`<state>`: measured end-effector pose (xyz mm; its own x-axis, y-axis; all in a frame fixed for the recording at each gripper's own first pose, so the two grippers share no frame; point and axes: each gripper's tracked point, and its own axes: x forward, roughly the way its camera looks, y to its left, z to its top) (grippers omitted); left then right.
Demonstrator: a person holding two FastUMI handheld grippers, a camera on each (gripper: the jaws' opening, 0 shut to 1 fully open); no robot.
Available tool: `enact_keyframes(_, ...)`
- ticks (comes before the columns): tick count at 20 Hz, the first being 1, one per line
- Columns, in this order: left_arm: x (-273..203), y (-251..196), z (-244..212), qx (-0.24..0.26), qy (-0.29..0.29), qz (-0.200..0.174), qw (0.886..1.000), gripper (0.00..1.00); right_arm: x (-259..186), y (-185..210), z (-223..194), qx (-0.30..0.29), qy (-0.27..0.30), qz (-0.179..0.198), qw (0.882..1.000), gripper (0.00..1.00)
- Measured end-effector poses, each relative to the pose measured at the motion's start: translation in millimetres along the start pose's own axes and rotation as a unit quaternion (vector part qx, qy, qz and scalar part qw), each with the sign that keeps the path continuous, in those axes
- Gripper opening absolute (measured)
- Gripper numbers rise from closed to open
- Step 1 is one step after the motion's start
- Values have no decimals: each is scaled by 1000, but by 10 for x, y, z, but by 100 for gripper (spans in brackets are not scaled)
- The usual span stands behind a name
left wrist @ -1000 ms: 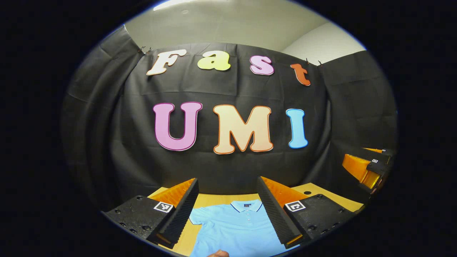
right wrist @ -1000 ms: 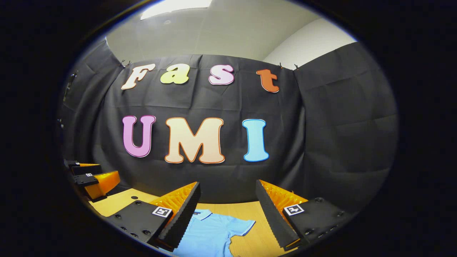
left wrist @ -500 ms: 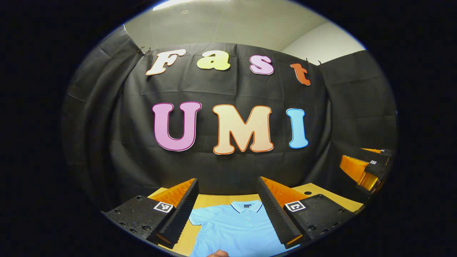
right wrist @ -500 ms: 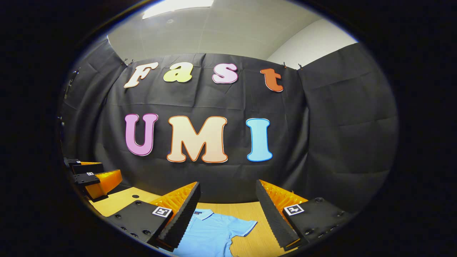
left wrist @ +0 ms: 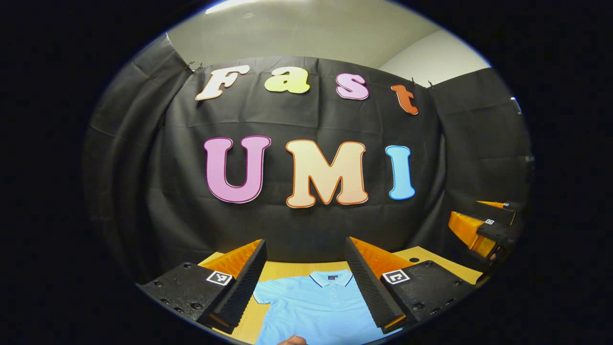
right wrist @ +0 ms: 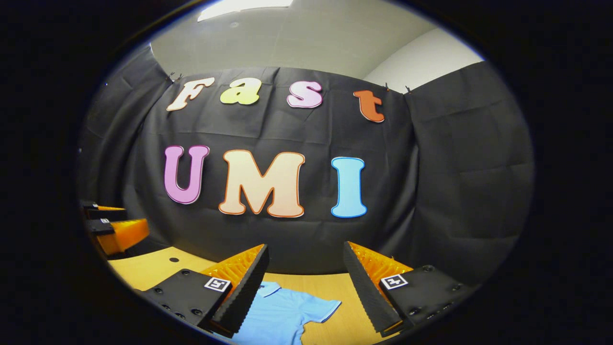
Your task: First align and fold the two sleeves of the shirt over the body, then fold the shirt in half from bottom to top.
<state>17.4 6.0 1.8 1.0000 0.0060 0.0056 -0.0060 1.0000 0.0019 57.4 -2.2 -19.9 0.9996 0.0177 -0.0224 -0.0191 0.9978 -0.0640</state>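
1. Both sets of jaws are spread wide with nothing between them. The left gripper and the right gripper are both held up in the air, well clear of the fabric.

2. Straight past the left one's fingers you're looking down at the light blue polo shirt, lying flat on the wooden table. Its collar points away toward the black cloth wall, so the long axis runs from the person out to the back. Hem end is nearest, mostly cut off at the bottom.

3. From the right gripper view the shirt sits low and off to the left of centre, with one short sleeve sticking out onto bare table. That sleeve looks like the right hand's job.

4. The other sleeve peeks out just beside the left gripper's left finger, so that side goes to the left hand, I'd guess.

5. Each gripper also shows off at the edge of the other's view: right one far right, left one far left. They're well apart, flanking the shirt.

6. Nothing folded yet as far as I can tell. Next move is basically down and forward onto the sleeve edges.
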Motion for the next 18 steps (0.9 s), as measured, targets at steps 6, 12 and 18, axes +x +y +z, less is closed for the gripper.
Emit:
enact_keyframes(6, 151, 186, -19, 12, 3, 11, 1000, 97, 640, -167, -575, -5, 58, -24, 998, 98)
enact_keyframes(12, 285, 457, -40, 28, 8, 27, 999, 97, 1139, -332, -1387, -12, 134, -57, 989, 98)
enact_keyframes(18, 408, 687, -183, 29, 23, 40, 999, 97, 1442, -538, -2196, -27, 214, -90, 972, 98)
